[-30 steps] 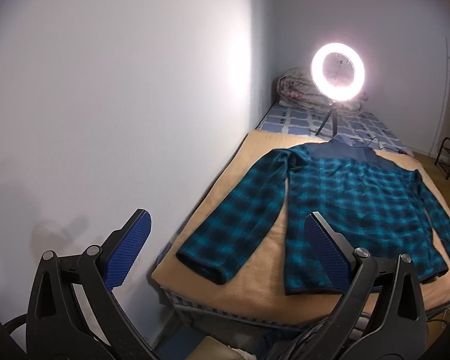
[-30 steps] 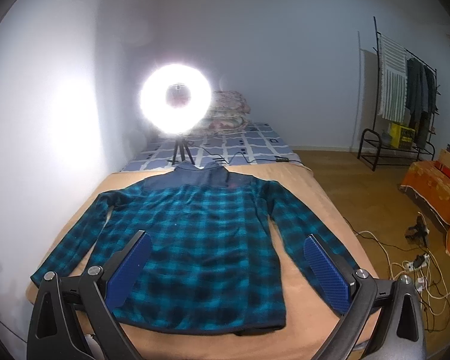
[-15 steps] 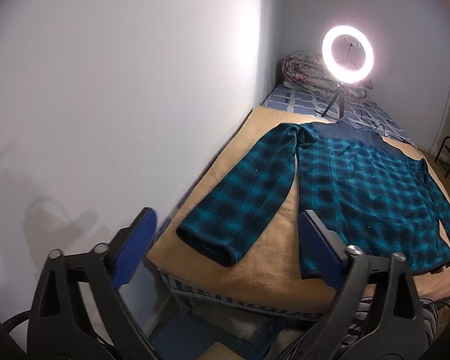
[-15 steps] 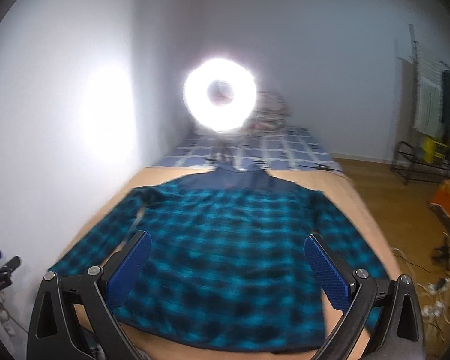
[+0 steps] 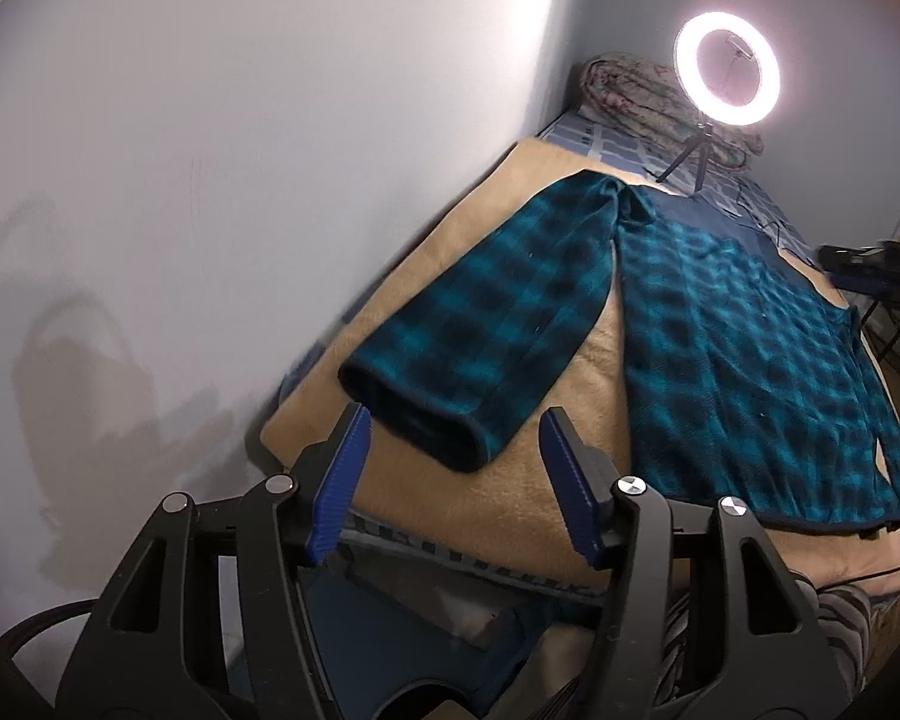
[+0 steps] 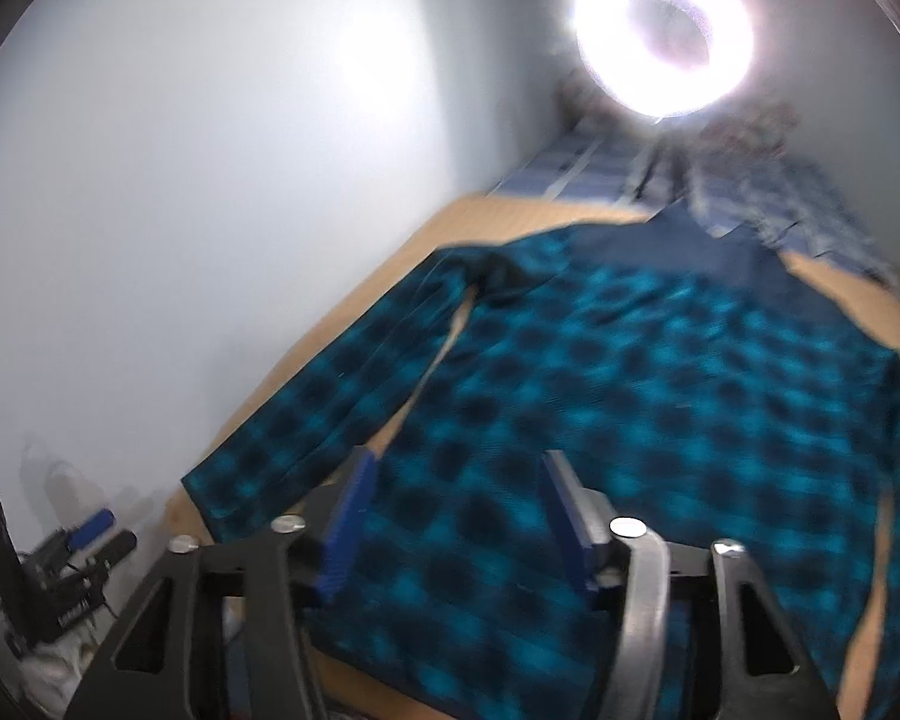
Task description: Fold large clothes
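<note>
The teal-and-black plaid shirt point(image 5: 750, 360) lies spread flat on the tan blanket point(image 5: 582, 372) covering the bed, its sleeve cuff point(image 5: 414, 420) just ahead of the left claw point(image 5: 450, 438), whose jaws have just been closing and now stand partly apart with nothing pinched. The right claw point(image 6: 456, 480) hovers over the shirt's lower body, jaws likewise just narrowed and gripping nothing. A ring light point(image 5: 727, 68) glows beyond the collar.

no readable text, labels, brands or numbers anywhere (right wrist view heavily blurred)
</note>
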